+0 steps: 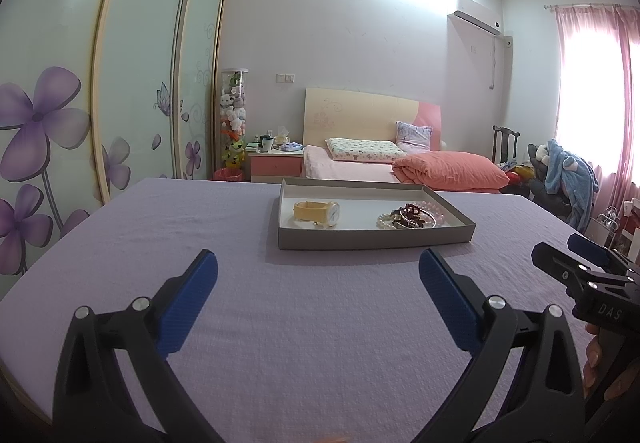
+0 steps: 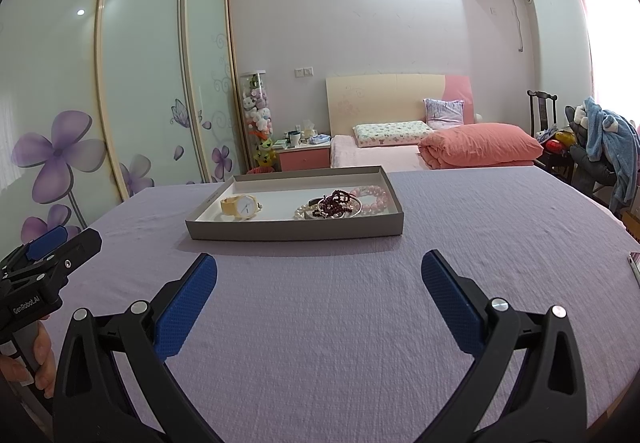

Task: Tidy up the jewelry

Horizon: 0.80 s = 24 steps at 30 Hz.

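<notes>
Jewelry sits ahead of both my grippers, all of it inside a shallow grey tray (image 2: 296,232) on the lilac tablecloth (image 2: 320,323). A yellow watch (image 2: 241,206) lies in the tray's left part. Well apart from it, in the right part, a pearl bracelet (image 2: 303,212), a dark red bead strand (image 2: 335,203), a silver bangle (image 2: 352,212) and a pink bead bracelet (image 2: 374,198) lie heaped together, touching and overlapping.

My left gripper (image 1: 318,275) is spread wide and holds nothing; only bare cloth shows between its blue pads. My right gripper (image 2: 319,275) is just as wide open and just as empty. Both hang over the cloth short of the tray's near wall, with neither fingertip over its rim.

The tray's long axis runs across my reach, left to right, so the near wall faces me broadside. From my left fingers the watch lies almost straight ahead and the heap ahead and to the right. From my right fingers the heap lies close to straight ahead and the watch off to the left. So I judge the left hand nearer the watch and the right hand nearer the tangle.

This layout fits two stages: pieces gathered in the tray as the finished sort, or a tangled heap waiting to be separated. I cannot tell which.
</notes>
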{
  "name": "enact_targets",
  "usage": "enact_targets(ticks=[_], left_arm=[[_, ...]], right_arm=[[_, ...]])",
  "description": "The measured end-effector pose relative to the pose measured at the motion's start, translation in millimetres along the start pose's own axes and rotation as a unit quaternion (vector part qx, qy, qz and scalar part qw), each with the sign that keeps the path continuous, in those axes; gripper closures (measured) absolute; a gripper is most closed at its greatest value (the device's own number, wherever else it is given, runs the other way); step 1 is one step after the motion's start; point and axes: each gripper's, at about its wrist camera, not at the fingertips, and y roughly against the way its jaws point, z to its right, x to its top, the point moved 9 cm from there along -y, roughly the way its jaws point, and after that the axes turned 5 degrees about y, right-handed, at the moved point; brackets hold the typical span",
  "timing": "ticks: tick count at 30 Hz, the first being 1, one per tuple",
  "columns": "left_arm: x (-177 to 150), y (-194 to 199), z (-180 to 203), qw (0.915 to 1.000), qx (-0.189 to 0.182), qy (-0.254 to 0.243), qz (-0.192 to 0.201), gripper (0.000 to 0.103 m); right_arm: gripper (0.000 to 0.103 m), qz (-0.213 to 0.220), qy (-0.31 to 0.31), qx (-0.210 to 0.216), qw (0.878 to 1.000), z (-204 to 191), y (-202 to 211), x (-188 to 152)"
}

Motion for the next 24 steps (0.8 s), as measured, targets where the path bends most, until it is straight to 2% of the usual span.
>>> enact_targets(ticks=[24], left_arm=[[-0.1,0.5,1.9,1.0,0.0,-0.001,0.0,0.004]], right_arm=[[0.002,0.0,0.0,0.0,1.0,-0.2,0.0,0.5]])
